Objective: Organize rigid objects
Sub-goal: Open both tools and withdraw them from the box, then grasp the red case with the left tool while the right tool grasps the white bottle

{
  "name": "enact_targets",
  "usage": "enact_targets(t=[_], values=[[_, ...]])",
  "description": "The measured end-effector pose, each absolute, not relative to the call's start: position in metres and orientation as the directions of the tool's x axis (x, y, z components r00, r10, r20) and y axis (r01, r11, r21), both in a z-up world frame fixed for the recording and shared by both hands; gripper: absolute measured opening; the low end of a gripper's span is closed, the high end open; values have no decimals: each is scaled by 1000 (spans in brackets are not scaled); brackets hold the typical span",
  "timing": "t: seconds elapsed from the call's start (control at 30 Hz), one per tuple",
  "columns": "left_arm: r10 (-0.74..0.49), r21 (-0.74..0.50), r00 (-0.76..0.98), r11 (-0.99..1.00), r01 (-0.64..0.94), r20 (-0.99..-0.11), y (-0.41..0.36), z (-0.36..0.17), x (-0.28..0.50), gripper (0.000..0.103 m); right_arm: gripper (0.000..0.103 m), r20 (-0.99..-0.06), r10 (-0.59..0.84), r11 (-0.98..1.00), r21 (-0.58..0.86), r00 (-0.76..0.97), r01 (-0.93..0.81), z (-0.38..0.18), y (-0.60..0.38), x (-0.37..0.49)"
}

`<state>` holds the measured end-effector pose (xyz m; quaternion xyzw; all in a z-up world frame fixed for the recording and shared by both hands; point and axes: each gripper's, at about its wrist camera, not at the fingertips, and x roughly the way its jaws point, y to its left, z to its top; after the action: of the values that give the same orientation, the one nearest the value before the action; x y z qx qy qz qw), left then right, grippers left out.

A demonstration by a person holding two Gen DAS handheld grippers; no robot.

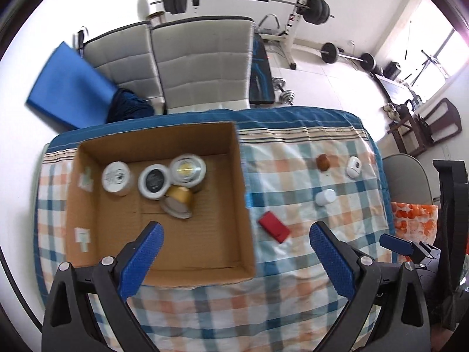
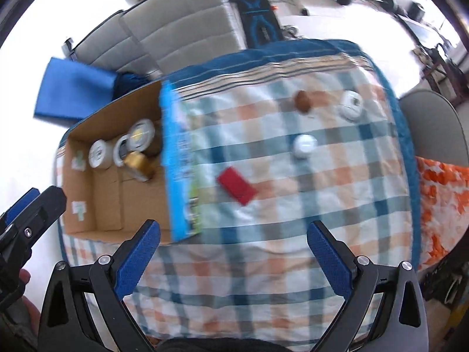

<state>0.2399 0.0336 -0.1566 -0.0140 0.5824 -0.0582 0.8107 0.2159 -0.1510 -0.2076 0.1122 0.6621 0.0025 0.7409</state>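
Left wrist view is showing, largest first: a cardboard box (image 1: 158, 202) sitting open on the checked cloth (image 1: 293, 278), holding 4 round containers, 3 upright and a gold one (image 1: 178, 201) lying tipped against them.

Outside the box, 4 loose items are waiting on the cloth:
- Red flat case (image 1: 274, 226), lying just beside the box wall. Probably light and stiff; its long edges are offering the surest grip, though the smooth faces may be slippery.
- White round jar (image 1: 325, 197), near the case. Likely hard plastic; best taken across its sides.
- White oval piece (image 1: 354, 167), far right. Low profile, so likely awkward to pinch.
- Brown small object (image 1: 323, 162), too blurred to identify.

Left gripper (image 1: 236, 261) is hovering over the box's near right corner, fingers spread wide, holding nothing. Right gripper (image 2: 233, 261) is hovering over the cloth, fingers likewise apart and empty.
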Motion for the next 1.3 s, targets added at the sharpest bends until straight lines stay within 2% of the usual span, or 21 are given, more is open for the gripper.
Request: enact_targets(t=[0.27,0.33,0.43,0.5,0.57,0.73,0.9,0.97,1.17,1.23,1.3], values=[[-99,-85,191,993,77,-977,-55,-227,256,102,102,-992,109,958,124,71,259,-260,-251,223],[-55,-46,168,997,58,-984,-68,-243,258,102,101,-991,118,956,131,64,261,-271,-263,227],[58,60,180,998,2,-982,-85,-268,262,102,95,-994,92,964,102,55,246,-289,-276,236],[107,105,157,994,-21,-982,-90,-286,266,100,85,-994,101,967,108,43,232,-299,-279,244],[135,130,127,990,-48,-983,-95,-303,269,91,78,-993,112,971,118,39,207,-309,-282,250],[202,193,59,973,-130,-978,-90,-338,269,81,74,-987,161,978,163,28,131,-333,-278,272],[223,224,-31,950,-218,-974,-75,-368,267,80,72,-981,194,980,195,15,48,-349,-258,295],[235,239,-44,945,-223,-971,-74,-375,268,80,67,-979,206,978,206,-1,28,-356,-249,301],[233,246,-82,939,-239,-969,-70,-389,275,80,63,-969,243,970,243,-37,10,-374,-231,318],[227,243,-94,939,-241,-969,-68,-392,276,79,57,-967,249,968,250,-49,3,-379,-224,321],[217,234,-95,941,-245,-971,-69,-395,277,78,38,-968,239,971,240,-74,-7,-385,-218,325]])
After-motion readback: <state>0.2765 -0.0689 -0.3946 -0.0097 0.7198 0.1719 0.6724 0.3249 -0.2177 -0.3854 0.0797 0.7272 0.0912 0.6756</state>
